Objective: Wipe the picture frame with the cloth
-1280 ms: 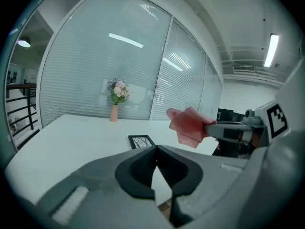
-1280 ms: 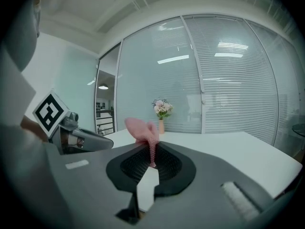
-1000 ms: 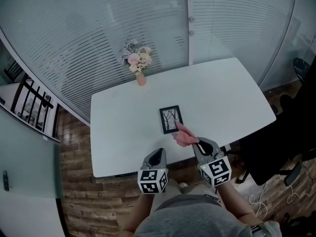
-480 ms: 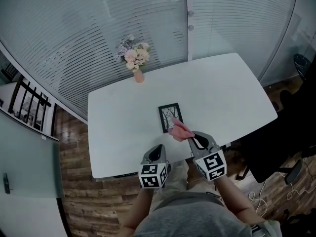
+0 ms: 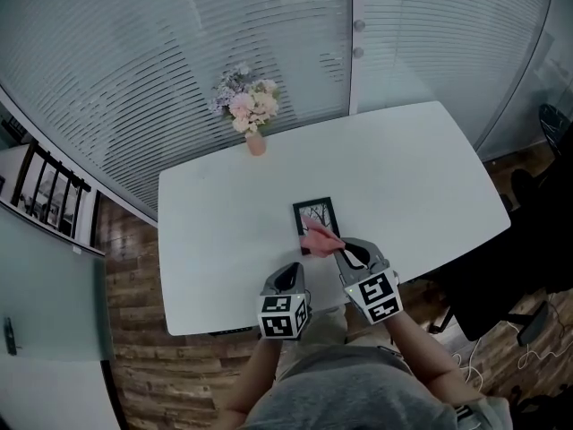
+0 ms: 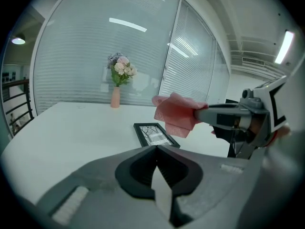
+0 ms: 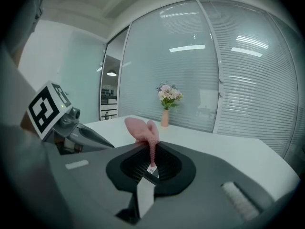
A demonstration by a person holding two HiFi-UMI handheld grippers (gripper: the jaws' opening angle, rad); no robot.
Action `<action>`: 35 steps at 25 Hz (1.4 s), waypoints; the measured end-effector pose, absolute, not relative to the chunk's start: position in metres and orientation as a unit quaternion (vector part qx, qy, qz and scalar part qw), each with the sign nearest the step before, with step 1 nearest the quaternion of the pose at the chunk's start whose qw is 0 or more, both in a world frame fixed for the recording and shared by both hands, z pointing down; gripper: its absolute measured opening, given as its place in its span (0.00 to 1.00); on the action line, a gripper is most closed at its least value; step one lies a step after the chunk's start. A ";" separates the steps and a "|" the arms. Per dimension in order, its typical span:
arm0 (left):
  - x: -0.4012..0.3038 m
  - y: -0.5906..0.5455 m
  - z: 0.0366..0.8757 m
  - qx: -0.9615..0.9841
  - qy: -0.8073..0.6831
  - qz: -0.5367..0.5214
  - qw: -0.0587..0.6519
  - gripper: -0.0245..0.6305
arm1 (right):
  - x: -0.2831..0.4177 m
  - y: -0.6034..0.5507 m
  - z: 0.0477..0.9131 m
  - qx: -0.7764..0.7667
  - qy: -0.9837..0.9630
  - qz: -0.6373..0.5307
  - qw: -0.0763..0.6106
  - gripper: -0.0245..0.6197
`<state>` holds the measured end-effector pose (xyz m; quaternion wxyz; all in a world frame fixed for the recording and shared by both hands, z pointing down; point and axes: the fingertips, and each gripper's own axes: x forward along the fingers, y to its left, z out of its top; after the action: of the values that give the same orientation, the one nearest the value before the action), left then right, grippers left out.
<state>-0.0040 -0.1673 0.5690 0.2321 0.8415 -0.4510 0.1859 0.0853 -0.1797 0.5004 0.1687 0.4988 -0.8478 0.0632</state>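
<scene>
A small black picture frame [image 5: 315,219] lies flat near the front of the white table [image 5: 224,213], also in the left gripper view as the frame [image 6: 153,133]. My right gripper [image 5: 343,250] is shut on a pink cloth [image 5: 318,238], which hangs over the frame's near end. The cloth [image 7: 143,129] rises from between the shut jaws in the right gripper view. The cloth [image 6: 177,114] hovers above the frame in the left gripper view. My left gripper [image 5: 288,279] sits at the table's front edge, left of the frame, shut with nothing in it.
A pink vase of flowers [image 5: 248,110] stands at the table's far edge by the glass wall with blinds. A dark office chair [image 5: 501,276] stands to the right of the table. Wooden floor [image 5: 134,276] lies to the left.
The right gripper with the cloth has moved a little left and forward over the frame's near end. The left gripper has hardly moved.
</scene>
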 end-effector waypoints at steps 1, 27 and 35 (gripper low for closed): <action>-0.003 -0.171 0.571 0.841 -0.452 0.185 0.234 0.04 | 0.084 -0.184 0.504 0.496 -0.848 0.063 0.176 0.06; 0.017 -0.208 0.609 0.832 -0.422 0.242 0.268 0.04 | 0.062 -0.227 0.582 0.435 -0.839 0.035 0.324 0.06; 0.016 -0.209 0.617 0.827 -0.418 0.255 0.274 0.04 | 0.064 -0.230 0.598 0.422 -0.832 0.021 0.359 0.06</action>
<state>0.0157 -0.2089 0.6171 0.2742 0.8275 -0.4184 0.2550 0.0637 -0.2296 0.5977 0.3586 0.4224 -0.8322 0.0205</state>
